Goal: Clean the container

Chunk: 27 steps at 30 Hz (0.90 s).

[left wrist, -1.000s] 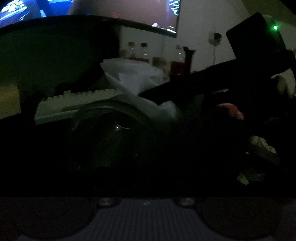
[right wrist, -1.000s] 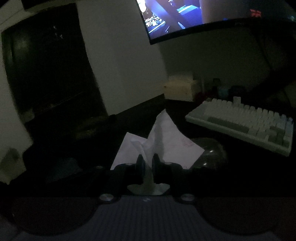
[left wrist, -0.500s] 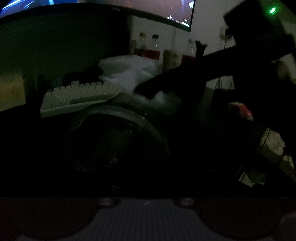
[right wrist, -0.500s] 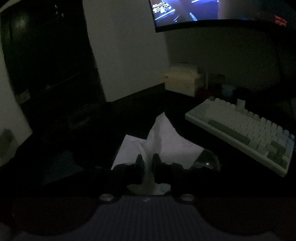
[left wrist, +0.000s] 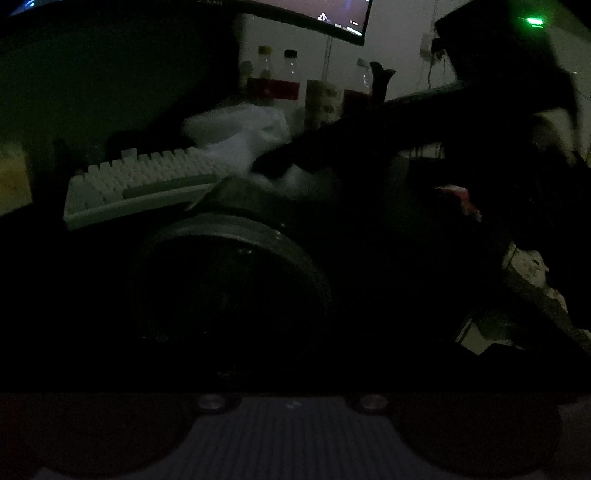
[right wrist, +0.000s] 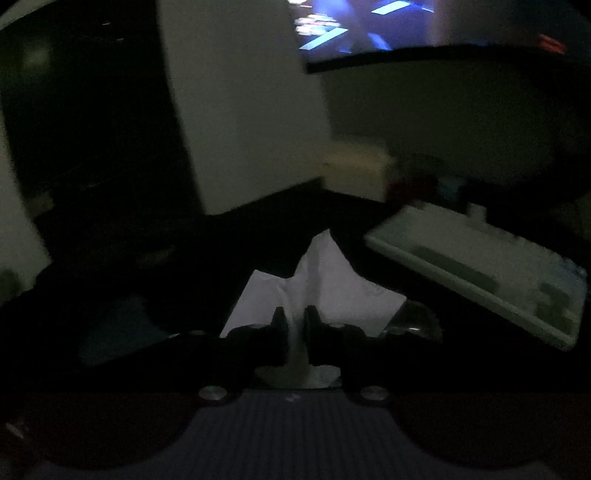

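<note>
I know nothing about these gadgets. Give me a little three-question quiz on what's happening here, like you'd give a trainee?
1. True or false: the right tool is clamped on a white tissue.
2. What lies beyond the round dark container in the left view? A) keyboard B) book C) plate
3. Fill in: the bottles stand below a glowing ____.

Key: 1 true; 2 A, the keyboard; 3 monitor.
</note>
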Motion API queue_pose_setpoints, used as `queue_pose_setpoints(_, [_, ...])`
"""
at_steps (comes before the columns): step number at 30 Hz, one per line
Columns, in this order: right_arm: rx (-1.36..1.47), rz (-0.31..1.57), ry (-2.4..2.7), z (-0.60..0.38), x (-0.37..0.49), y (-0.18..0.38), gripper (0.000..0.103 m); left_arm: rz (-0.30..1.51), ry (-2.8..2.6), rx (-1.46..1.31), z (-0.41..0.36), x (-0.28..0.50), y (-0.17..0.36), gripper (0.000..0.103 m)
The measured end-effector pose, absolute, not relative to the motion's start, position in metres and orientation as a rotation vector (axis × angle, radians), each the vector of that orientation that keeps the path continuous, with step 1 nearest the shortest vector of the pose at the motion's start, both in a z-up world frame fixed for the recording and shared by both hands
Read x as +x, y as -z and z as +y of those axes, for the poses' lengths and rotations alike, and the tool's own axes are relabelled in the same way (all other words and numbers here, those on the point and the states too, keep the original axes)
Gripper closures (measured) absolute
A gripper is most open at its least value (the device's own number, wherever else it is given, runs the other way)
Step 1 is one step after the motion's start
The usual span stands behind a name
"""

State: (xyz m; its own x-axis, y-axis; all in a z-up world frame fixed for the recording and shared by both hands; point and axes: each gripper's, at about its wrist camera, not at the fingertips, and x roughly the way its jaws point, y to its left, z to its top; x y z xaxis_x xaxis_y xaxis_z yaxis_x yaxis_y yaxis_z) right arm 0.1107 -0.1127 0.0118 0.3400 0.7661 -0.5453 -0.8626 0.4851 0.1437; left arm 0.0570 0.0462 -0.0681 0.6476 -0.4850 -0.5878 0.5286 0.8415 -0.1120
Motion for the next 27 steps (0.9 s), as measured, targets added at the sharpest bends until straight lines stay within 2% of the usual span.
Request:
queue_pose_setpoints(9, [-0.140, 0.619, -0.857, -0.126, 0.154, -0.007, 0.090, 0.646, 0.568, 0.061, 0.048, 0.063, 0.069, 0.053])
queue_pose_setpoints(16, [-0.156, 0.590, -1.052, -0.114, 0.117, -0.010, 0.090, 0.647, 0.560, 0.045, 0.055, 0.070, 0.069, 0.053])
queue_pose_setpoints(27, [-0.123, 0.609, -0.872, -0.117, 0.151, -0.001, 0.090, 0.640, 0.523, 0.016, 0.072, 0.077, 0.070, 0.053])
